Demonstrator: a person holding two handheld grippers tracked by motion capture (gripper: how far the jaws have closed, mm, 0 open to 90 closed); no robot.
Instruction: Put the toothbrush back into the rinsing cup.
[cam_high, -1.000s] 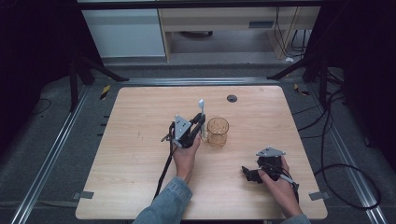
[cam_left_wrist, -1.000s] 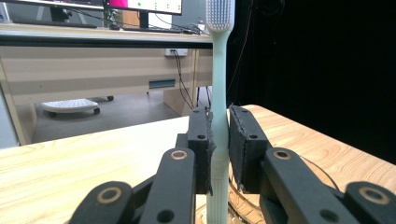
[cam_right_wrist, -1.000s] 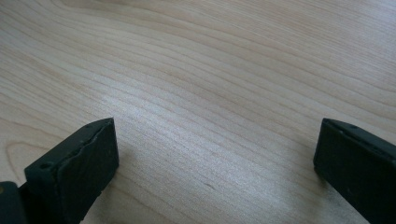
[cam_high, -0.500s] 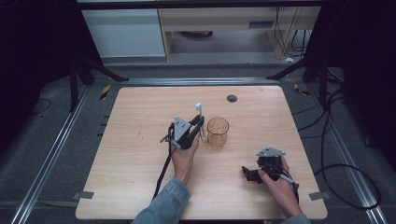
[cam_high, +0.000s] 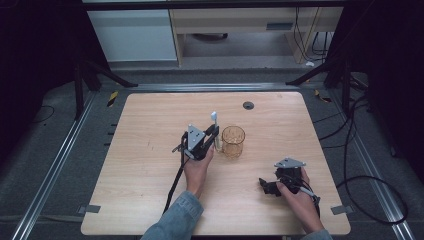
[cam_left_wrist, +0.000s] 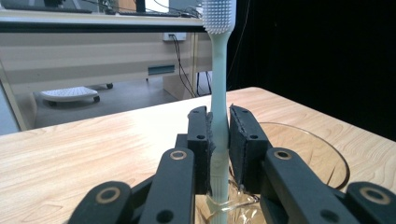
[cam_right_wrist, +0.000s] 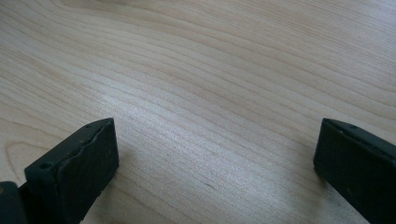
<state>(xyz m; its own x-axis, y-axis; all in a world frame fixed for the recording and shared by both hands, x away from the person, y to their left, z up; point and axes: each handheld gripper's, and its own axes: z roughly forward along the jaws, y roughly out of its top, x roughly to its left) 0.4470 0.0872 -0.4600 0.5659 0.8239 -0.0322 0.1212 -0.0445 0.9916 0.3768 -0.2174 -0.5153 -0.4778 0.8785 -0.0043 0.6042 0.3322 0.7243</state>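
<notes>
While the left gripper (cam_high: 212, 134) clamps the upright toothbrush (cam_left_wrist: 219, 93) beside the glass cup (cam_high: 233, 141), the right gripper (cam_high: 263, 186) rests low, jaws apart.

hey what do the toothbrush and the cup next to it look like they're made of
Toothbrush: likely plastic, pale green, matte, smooth moulded handle with fine white bristles. Cup: clear amber-tinted glass or hard plastic; the table shows through its wall, and its rim looks glossy.
</notes>
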